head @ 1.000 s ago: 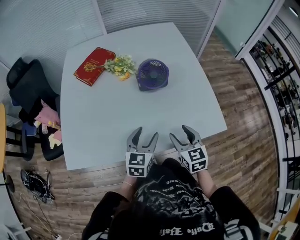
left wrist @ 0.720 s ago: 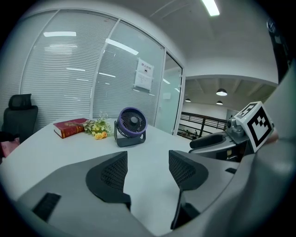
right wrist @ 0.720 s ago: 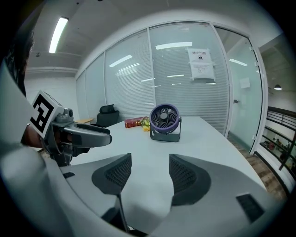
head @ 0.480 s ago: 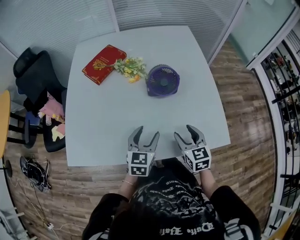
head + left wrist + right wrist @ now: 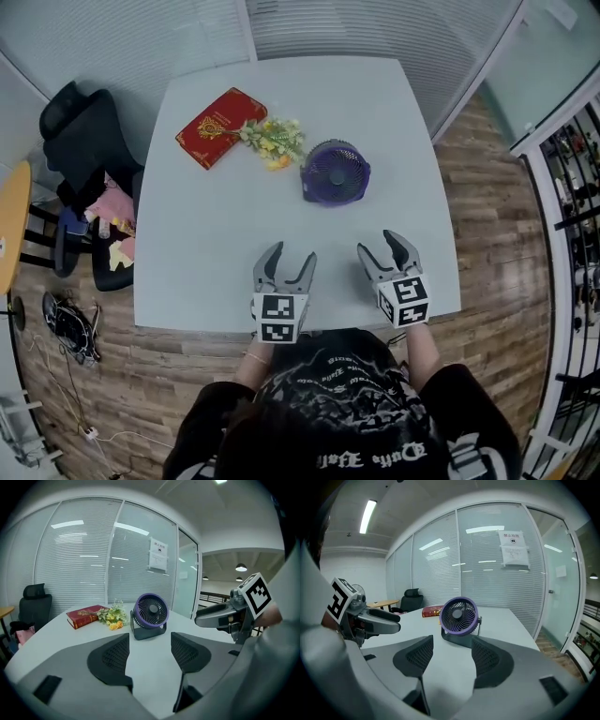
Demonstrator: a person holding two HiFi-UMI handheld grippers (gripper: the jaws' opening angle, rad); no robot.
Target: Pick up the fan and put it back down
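Fan — just one — stands beyond left tongs and right tongs, both gaping empty

Head view looks steeply down at the table; both gripper views share the fan ahead.

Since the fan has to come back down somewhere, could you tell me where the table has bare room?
Widest bare patch: the near half of the table, between the fan and the left gripper and right gripper. The far right corner behind the fan is bare too. Crowded: the book, flowers and fan in a row.
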